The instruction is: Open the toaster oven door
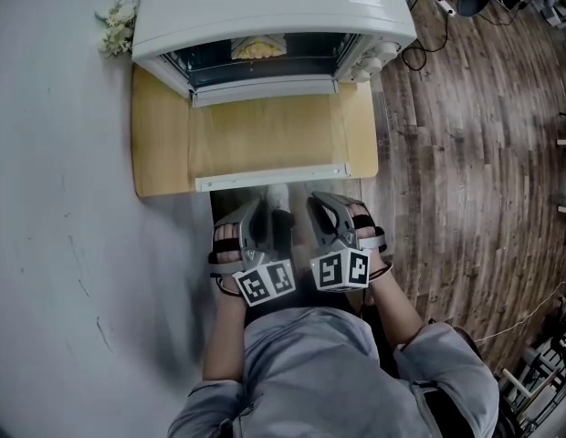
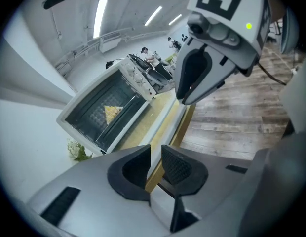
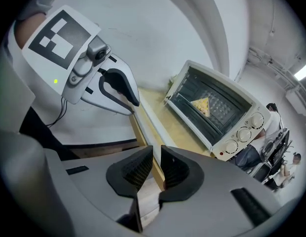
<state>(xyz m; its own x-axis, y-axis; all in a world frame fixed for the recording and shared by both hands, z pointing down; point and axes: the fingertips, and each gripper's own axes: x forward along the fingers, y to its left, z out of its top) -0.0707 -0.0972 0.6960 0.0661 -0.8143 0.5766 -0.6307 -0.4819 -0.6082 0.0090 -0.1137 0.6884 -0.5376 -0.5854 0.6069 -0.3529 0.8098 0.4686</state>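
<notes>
Task looks done imo: toaster oven sits at the far side of the table on a wooden board, and its door is dropped flat toward me, glass face up, handle at the near edge over the board's front. Cavity is in plain view w/ a yellowish wedge of food on the rack.

Left gripper: released, jaws nearly together w/ a slim gap, nothing btwn them. Right gripper: same, narrow gap, empty. Both hang close to my operator's body, side by side, short of the handle and not touching it.

Next move, as I judge it: nothing more on the door itself. Just keep both grippers off the handle so it doesn't get bumped. If a reach into the oven were wanted, I'd have to go in over the flat door w/o leaning on it.

Surface: pale grey table, matte. A small sprig of flowers lies left of the oven. Knobs are on the oven's right end. Right of the table is wood plank floor w/ cables trailing. Gripper views show ceiling light strips and ppl far off.
</notes>
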